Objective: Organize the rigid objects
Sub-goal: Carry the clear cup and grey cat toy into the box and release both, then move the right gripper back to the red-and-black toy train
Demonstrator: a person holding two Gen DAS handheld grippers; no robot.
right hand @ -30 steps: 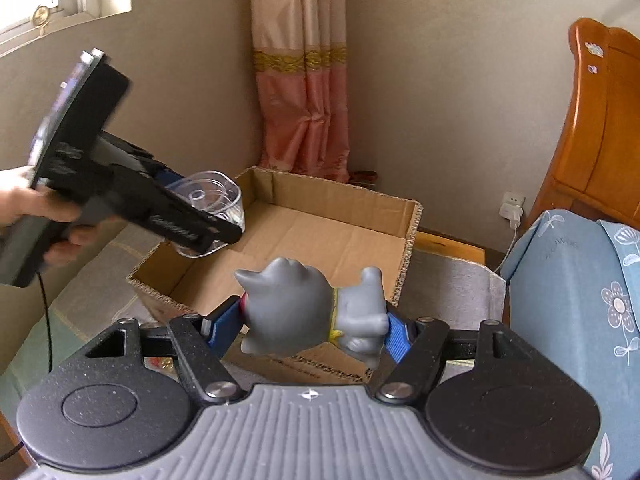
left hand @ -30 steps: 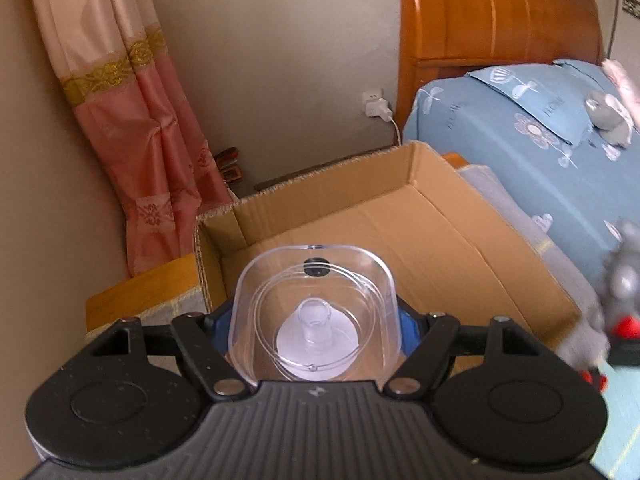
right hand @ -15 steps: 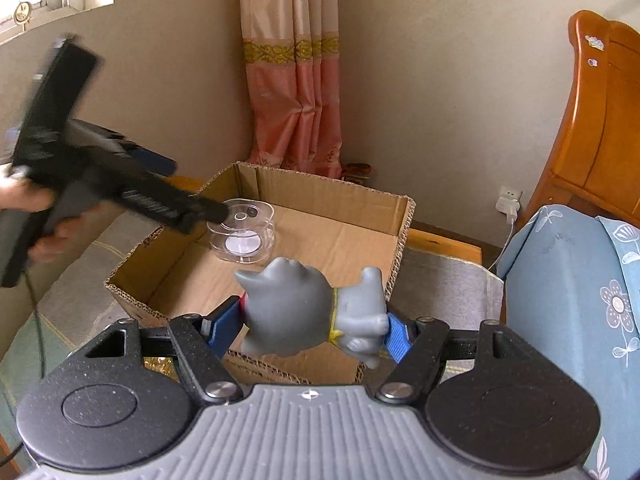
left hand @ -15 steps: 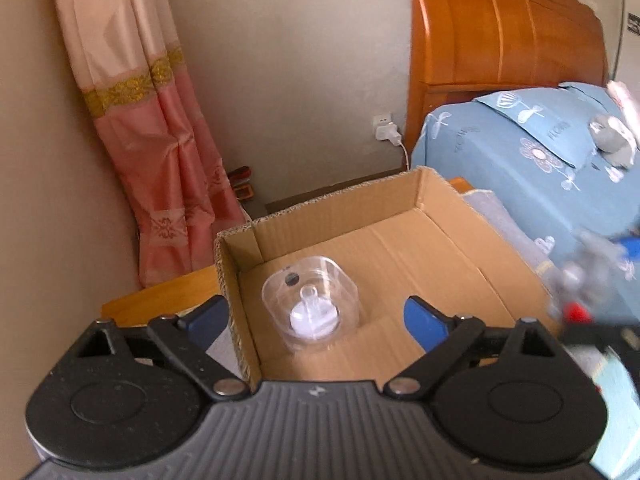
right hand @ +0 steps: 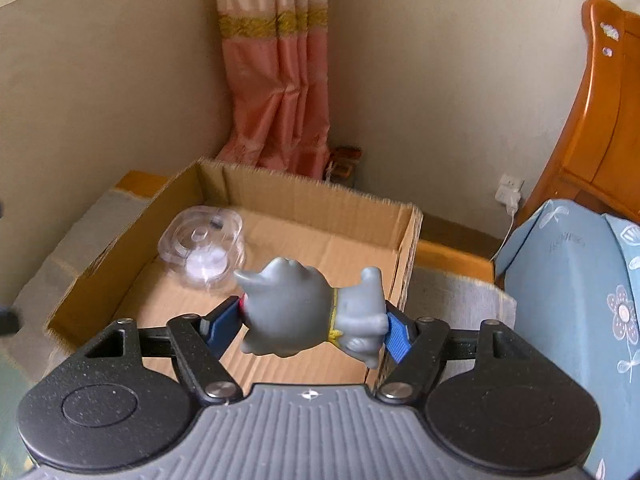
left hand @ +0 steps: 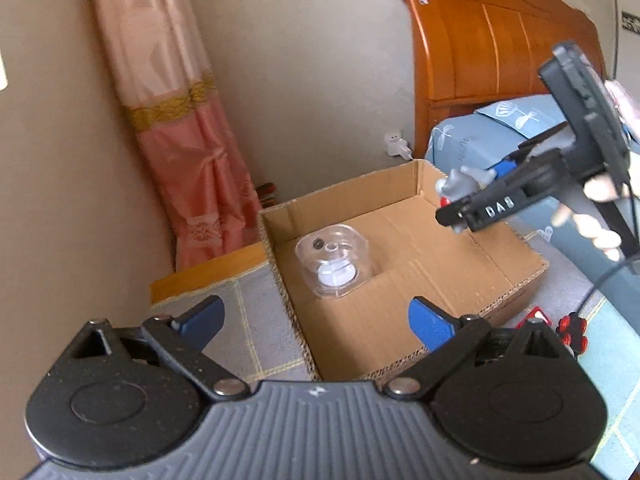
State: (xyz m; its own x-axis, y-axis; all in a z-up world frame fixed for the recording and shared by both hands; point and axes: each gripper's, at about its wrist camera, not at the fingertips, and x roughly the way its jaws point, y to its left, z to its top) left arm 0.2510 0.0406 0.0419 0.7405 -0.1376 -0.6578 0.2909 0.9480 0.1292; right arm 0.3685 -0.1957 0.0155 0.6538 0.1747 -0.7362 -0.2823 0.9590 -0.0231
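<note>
Bedroom corner: pink curtain (right hand: 280, 92) at 12 o'clock, wooden headboard (left hand: 492, 40) at 2 o'clock. Open cardboard box (left hand: 460, 248) on tiled mat. Clear plastic container (left hand: 332, 260) lies inside box, at its 10 o'clock corner. Left gripper (left hand: 316, 318) spread apart, empty, short of box rim. Right gripper (right hand: 308, 322) clamped on grey toy figure (right hand: 304, 312), held above box's near right part.

both wrist views over cardboard box (left hand: 404, 280)

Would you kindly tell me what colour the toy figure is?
Grey toy figure, with a yellow collar; clearest in the right wrist view.
</note>
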